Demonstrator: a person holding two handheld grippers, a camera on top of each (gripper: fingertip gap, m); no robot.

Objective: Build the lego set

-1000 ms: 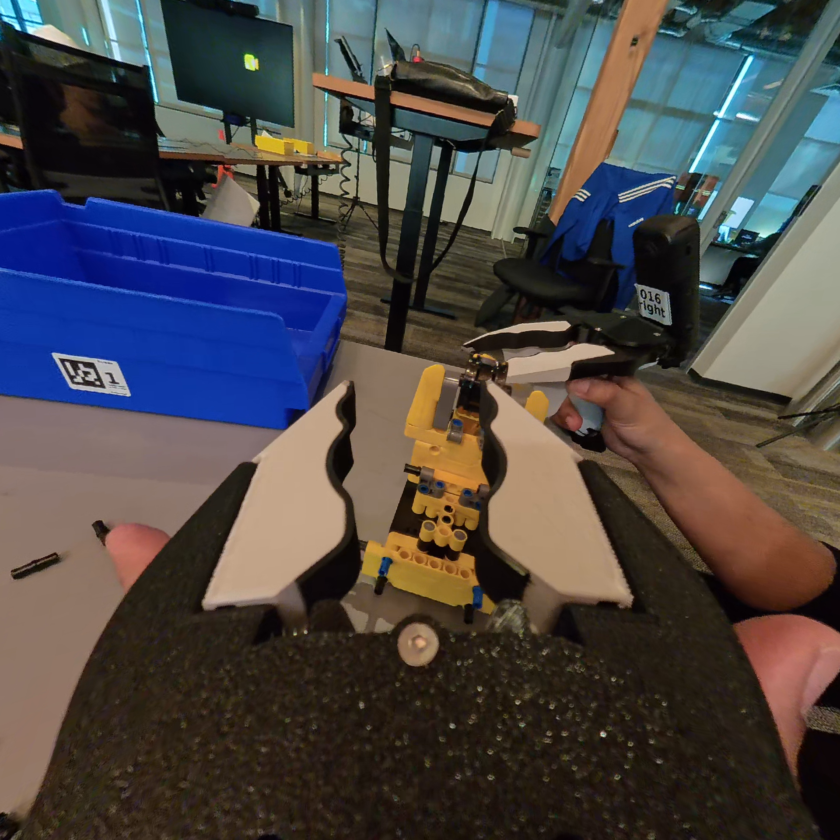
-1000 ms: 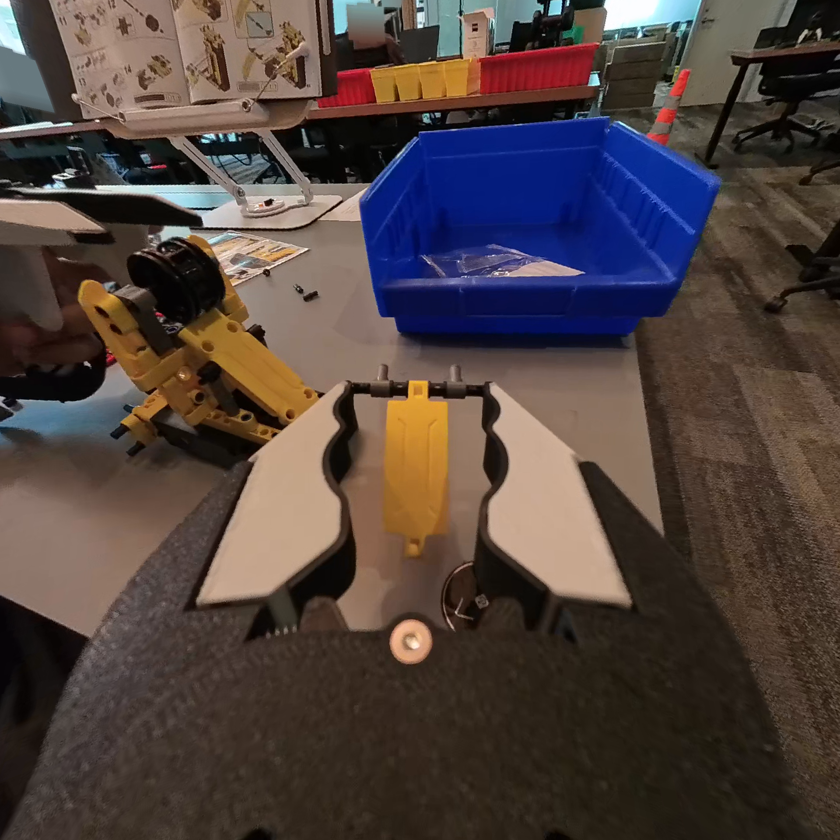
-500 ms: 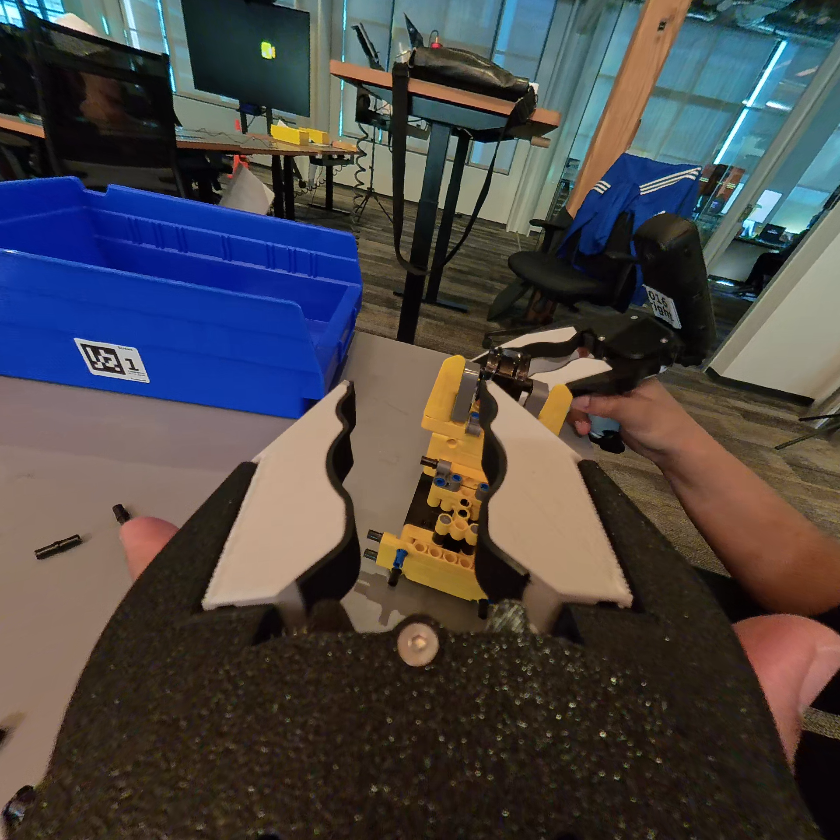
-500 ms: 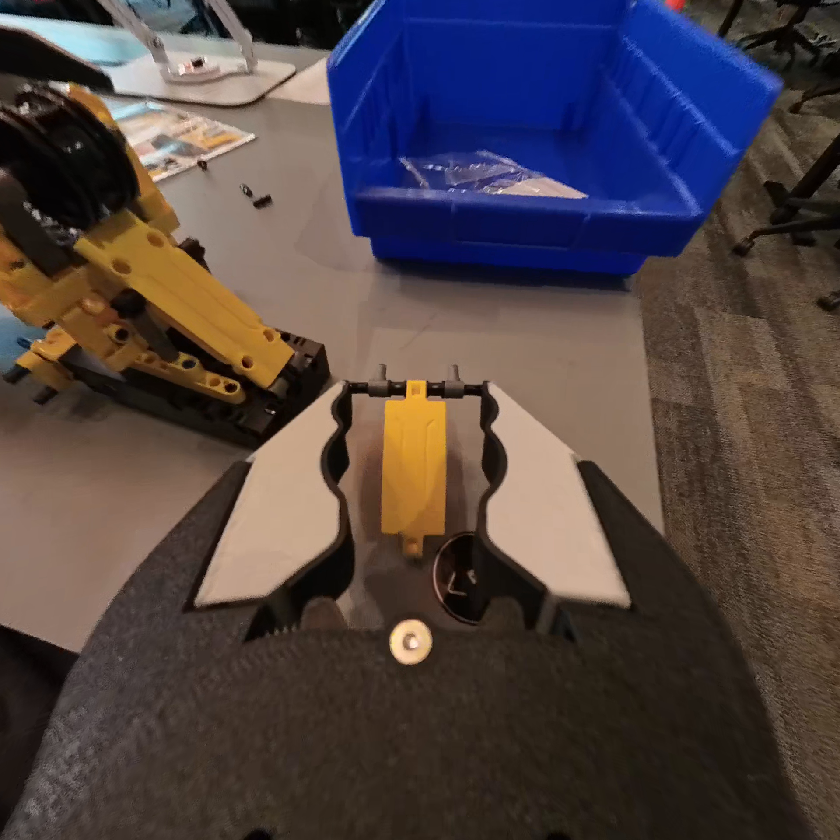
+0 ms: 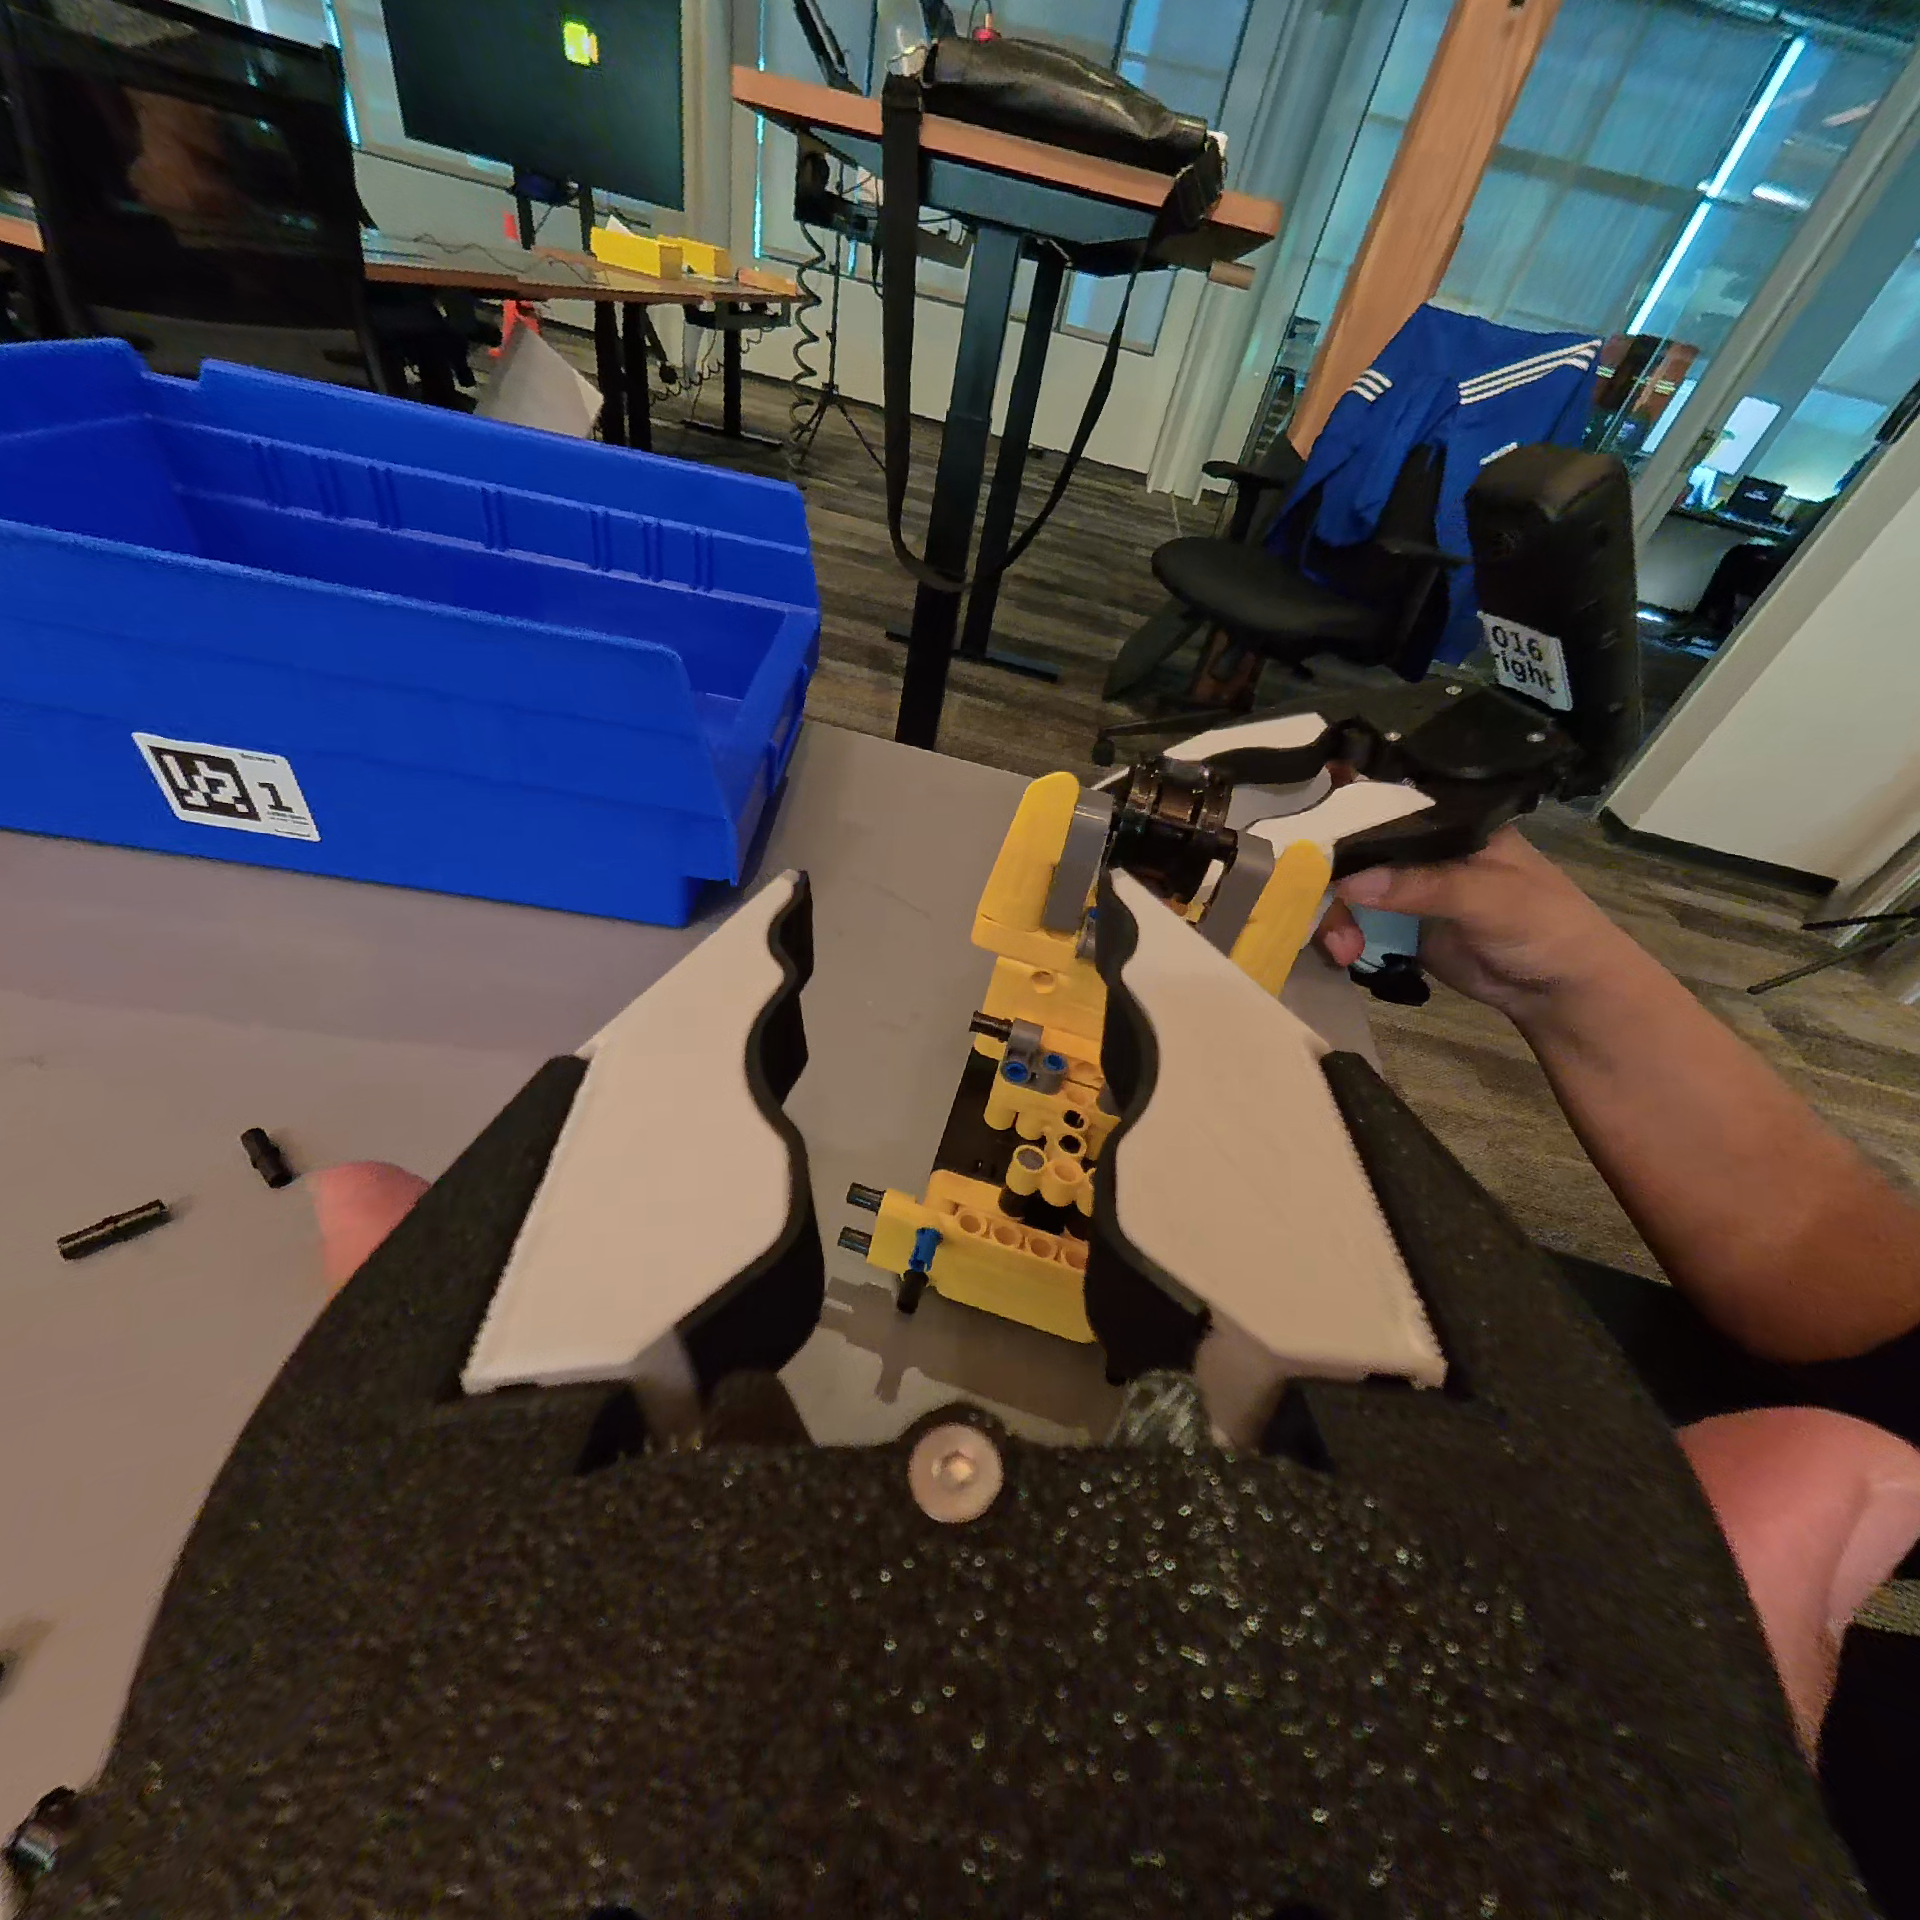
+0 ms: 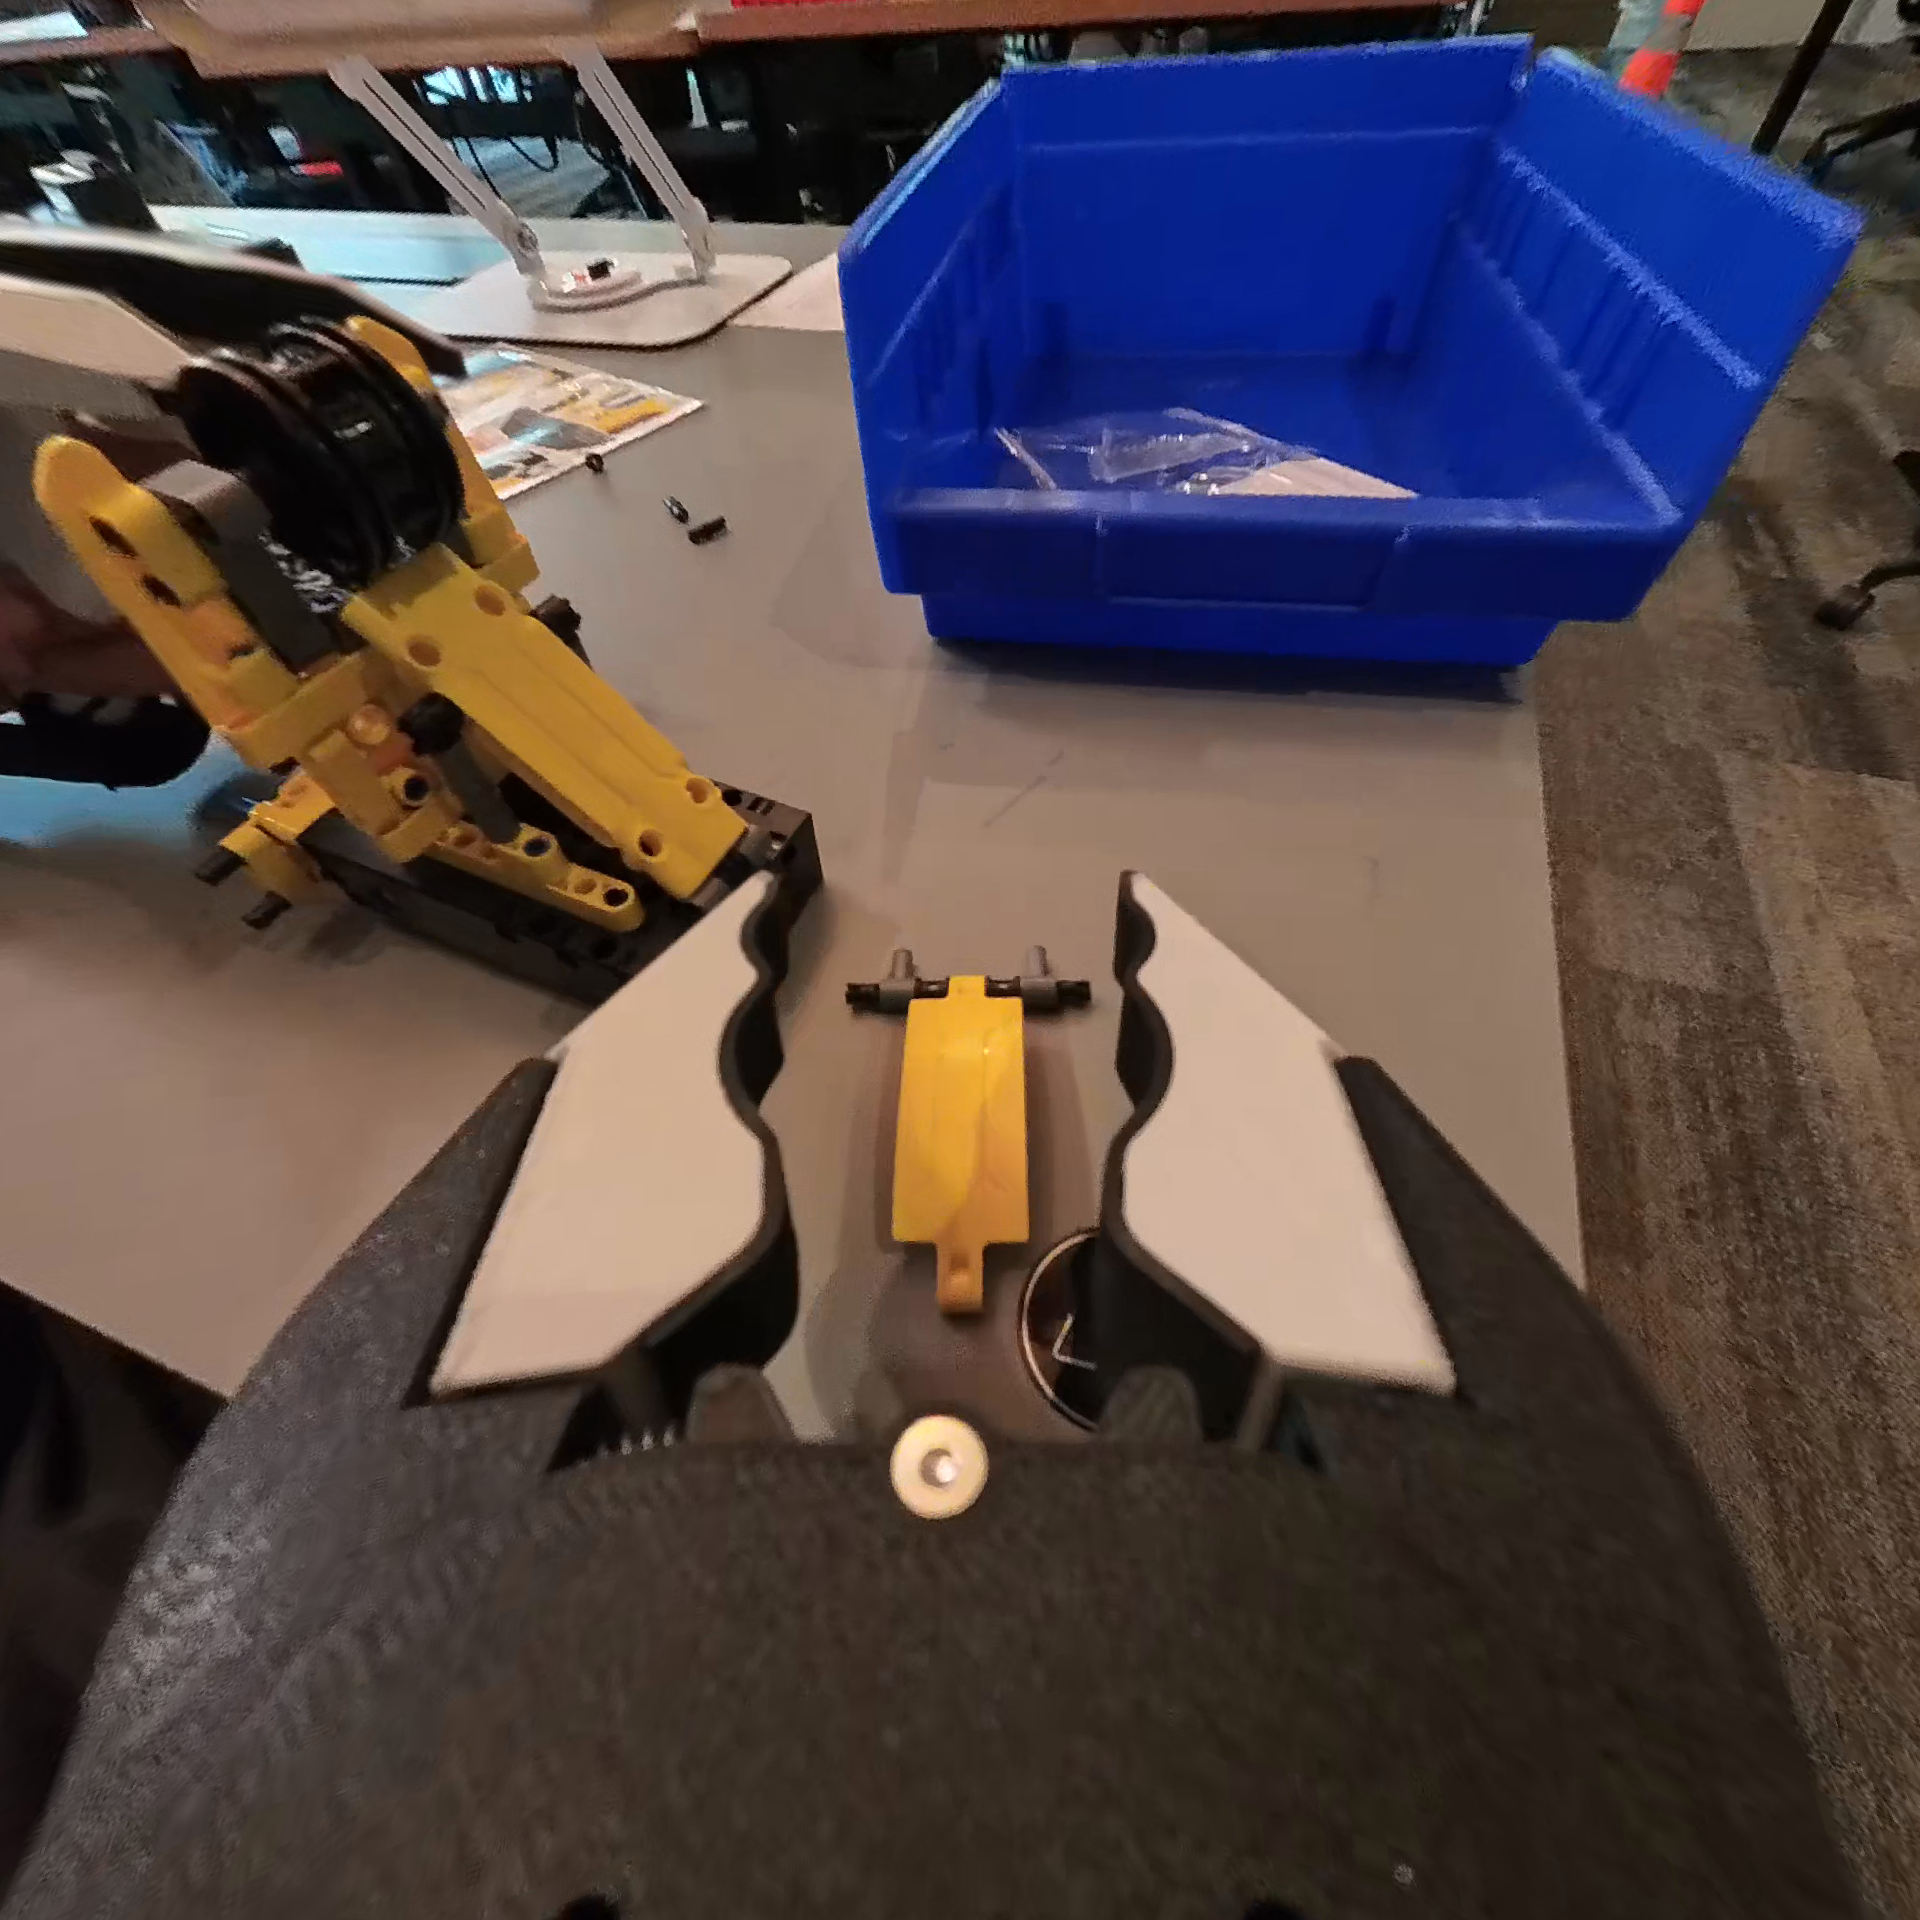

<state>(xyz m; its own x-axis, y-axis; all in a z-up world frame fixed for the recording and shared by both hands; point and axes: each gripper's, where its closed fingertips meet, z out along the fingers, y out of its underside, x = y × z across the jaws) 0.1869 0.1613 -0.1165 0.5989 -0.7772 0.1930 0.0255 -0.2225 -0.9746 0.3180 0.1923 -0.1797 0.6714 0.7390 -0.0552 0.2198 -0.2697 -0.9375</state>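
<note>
1. The right tongs (image 6: pixel 940 935) stand released, straddling a small yellow plastic panel with a grey-and-black pin bar (image 6: pixel 961 1101) that lies flat on the grey counter (image 6: pixel 1195 810), touching neither finger.
2. The panel looks light, stiff and smooth; its long edges seem the surest hold.
3. The left tongs (image 5: pixel 951 935) gape around a yellow-and-black brick-built model (image 5: pixel 1023 1039).
4. A blue plastic bin (image 6: pixel 1299 416) sits beyond.

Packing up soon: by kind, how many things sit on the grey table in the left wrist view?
Blue bin: 1
Yellow brick model: 1
Loose black pins: 2
Total: 4
</note>
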